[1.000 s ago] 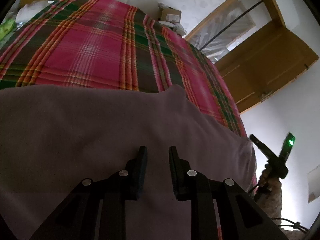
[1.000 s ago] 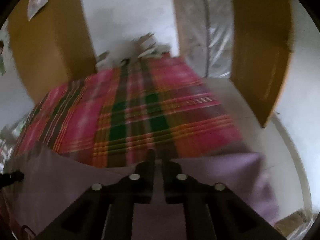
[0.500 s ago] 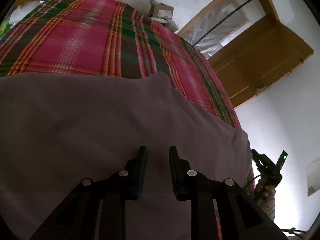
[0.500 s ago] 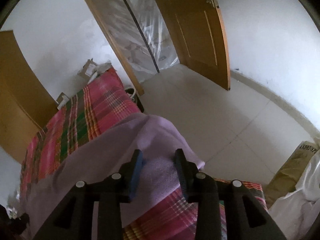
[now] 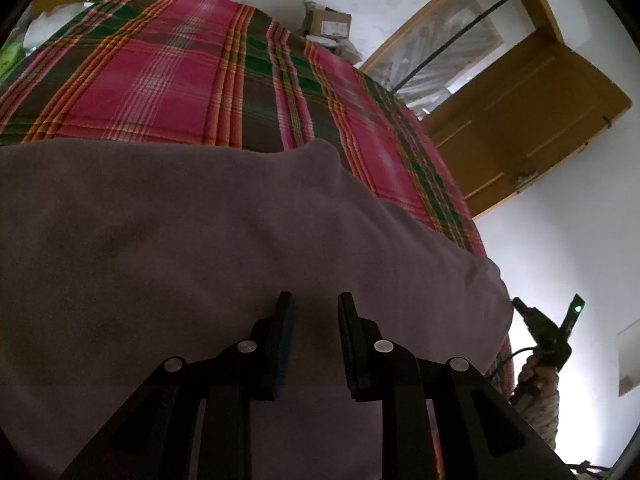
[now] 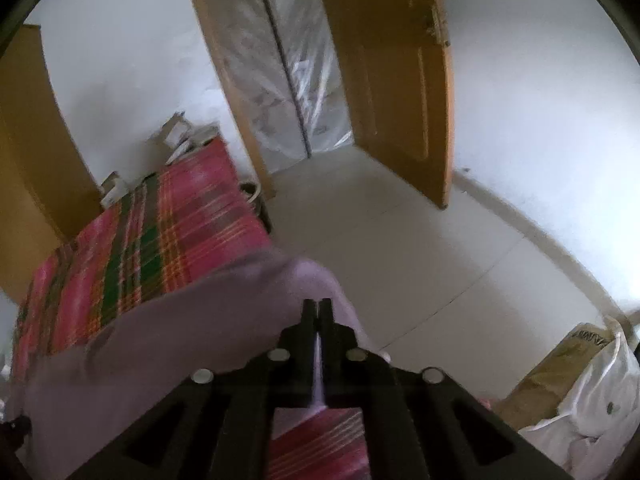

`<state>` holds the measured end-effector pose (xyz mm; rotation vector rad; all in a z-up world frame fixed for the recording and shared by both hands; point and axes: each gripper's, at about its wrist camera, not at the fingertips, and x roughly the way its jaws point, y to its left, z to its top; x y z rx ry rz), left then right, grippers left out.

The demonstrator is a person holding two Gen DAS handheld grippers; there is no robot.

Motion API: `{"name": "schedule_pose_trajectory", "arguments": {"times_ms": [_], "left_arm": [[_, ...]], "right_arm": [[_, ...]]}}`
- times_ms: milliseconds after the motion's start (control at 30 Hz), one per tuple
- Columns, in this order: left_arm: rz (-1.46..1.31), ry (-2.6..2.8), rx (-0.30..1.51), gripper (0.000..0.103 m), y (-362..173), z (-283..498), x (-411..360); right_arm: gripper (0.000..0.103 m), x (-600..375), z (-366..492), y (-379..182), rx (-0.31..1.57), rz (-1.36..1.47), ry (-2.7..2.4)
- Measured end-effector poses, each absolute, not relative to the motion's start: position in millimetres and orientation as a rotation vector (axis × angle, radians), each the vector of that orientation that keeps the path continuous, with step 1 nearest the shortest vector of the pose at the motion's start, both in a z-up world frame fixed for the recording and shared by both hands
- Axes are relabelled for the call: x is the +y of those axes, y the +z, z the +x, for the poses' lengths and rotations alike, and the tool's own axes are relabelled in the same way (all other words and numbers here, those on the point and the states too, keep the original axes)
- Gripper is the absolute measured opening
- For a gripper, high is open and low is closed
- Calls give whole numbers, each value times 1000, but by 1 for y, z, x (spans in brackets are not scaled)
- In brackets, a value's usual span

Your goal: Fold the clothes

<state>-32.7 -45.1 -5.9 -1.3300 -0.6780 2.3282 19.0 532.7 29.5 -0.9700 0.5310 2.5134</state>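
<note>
A mauve garment (image 5: 180,232) lies spread across the near end of a bed with a pink and green plaid cover (image 5: 168,72). My left gripper (image 5: 316,300) hovers open just above the cloth, with nothing pinched between its fingers. At the bed's right corner a hand (image 5: 536,380) holds my right gripper (image 5: 548,328). In the right wrist view, the right gripper (image 6: 317,304) is shut on the corner edge of the garment (image 6: 180,332), and a thin strip of cloth shows between its fingers. The plaid cover (image 6: 160,240) stretches away to the left.
An open wooden door (image 6: 392,80) and a doorway hung with plastic sheet (image 6: 288,72) stand beyond pale floor tiles (image 6: 400,220). Cardboard boxes (image 5: 326,24) sit past the bed's far end. A white bag of clothes (image 6: 592,396) lies on the floor at the right.
The right gripper, open around the garment's corner half a second ago, has shut on it. The left gripper stays open and has shifted only slightly over the cloth.
</note>
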Motion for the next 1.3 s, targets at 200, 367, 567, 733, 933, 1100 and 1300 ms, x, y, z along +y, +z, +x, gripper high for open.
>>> {"name": "schedule_pose_trajectory", "arguments": {"times_ms": [200,367,567,733,933,1100,1300], "left_arm": [[-1336,2334,-674,23,-7,-32,-44],[-1338,2342,-670,23,-6,-33,-40],[-1341,2347,-670,23,-6,-34,-39],[-1343,2352,-679,23,-6,-33,-38],[-1346,2360,-679,23,-5,-34,-36],[-1344,2366,-677,23,-5,-34,-36],[-1342,2368,-677,23,-4,-33,-36]], "right_arm": [[3,548,12,20,686,-1037,2540],[27,564,-1,29,854,-978,2587],[29,581,-43,2,1004,-1171,2549],[12,578,-44,-2,991,-1155,2569],[1,575,-38,24,846,-999,2608],[2,577,-50,10,856,-1068,2554],[25,582,-59,-2,873,-1174,2465]]}}
